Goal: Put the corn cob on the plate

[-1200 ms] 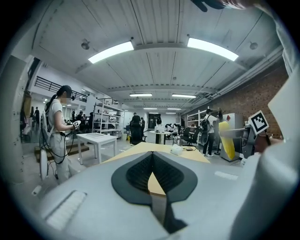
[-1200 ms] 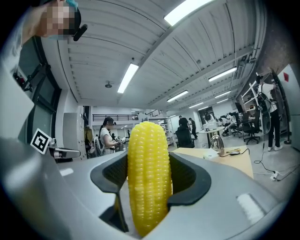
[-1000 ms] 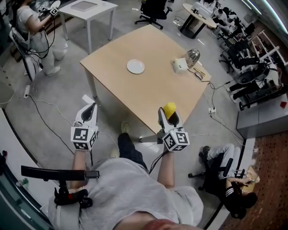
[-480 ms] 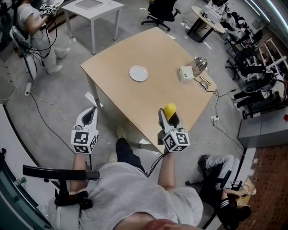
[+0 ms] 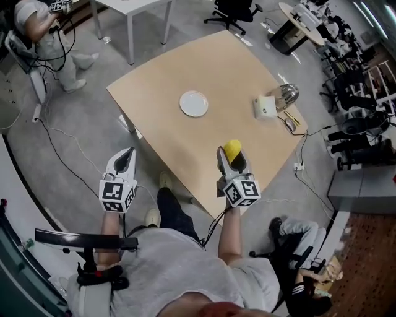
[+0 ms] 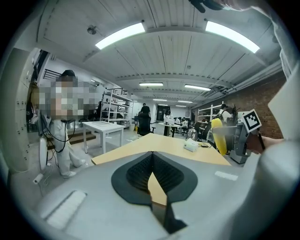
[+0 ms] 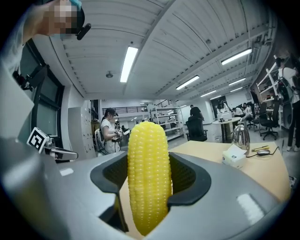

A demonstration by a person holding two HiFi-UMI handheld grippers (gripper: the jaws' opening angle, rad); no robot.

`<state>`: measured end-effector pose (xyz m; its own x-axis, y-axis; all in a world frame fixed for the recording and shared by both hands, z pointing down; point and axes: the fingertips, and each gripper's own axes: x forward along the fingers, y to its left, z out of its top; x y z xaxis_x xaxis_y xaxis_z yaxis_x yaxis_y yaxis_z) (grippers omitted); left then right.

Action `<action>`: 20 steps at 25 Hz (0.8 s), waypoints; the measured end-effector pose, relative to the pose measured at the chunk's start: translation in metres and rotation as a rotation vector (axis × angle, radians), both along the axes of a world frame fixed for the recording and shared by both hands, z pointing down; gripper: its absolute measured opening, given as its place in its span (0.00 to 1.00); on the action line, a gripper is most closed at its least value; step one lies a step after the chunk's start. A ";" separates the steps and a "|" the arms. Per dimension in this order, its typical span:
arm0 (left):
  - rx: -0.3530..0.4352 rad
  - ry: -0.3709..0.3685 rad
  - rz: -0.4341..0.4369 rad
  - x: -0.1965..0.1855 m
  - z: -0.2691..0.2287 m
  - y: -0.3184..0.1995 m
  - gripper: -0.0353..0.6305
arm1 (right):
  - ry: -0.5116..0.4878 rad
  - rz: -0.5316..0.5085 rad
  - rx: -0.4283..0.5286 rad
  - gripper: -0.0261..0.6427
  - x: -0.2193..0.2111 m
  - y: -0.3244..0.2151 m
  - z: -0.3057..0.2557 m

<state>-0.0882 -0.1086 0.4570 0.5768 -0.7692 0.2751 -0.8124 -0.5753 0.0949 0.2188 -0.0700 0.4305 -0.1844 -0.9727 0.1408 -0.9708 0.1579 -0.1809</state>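
The yellow corn cob (image 5: 232, 148) stands upright between the jaws of my right gripper (image 5: 231, 158), which is shut on it above the near edge of the wooden table (image 5: 216, 68). In the right gripper view the corn cob (image 7: 148, 178) fills the middle of the right gripper (image 7: 148, 157). A small white plate (image 5: 193, 103), with nothing on it, lies near the table's middle, well beyond the corn. My left gripper (image 5: 126, 155) hangs over the floor left of the table. Its tips meet with nothing held, as the left gripper (image 6: 152, 155) shows in its own view.
A white box (image 5: 264, 107), a metal kettle (image 5: 286, 95) and some pens (image 5: 291, 119) sit at the table's right side. A white table (image 5: 133, 6), a standing person (image 5: 37, 25) and office chairs (image 5: 238, 9) lie beyond. Another person (image 5: 303, 260) sits at the lower right.
The table and plate have slid nearer and lower in the head view, so I have come closer to the table. Both grippers keep their pose, the corn still held.
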 end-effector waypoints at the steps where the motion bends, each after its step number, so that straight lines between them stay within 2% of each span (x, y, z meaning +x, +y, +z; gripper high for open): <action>1: -0.004 -0.002 0.002 0.003 0.003 -0.006 0.08 | 0.001 -0.006 -0.007 0.43 0.001 -0.009 0.004; 10: -0.056 -0.016 -0.006 0.027 0.033 -0.048 0.08 | -0.005 -0.059 -0.075 0.42 0.014 -0.087 0.047; 20: -0.094 -0.020 -0.029 0.030 0.057 -0.085 0.08 | 0.010 -0.111 -0.121 0.42 0.011 -0.155 0.081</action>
<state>-0.0587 -0.1933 0.5142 0.5485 -0.7556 0.3579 -0.8308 -0.5409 0.1312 0.2302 -0.2254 0.5114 -0.2882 -0.9221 0.2583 -0.9503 0.2423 -0.1953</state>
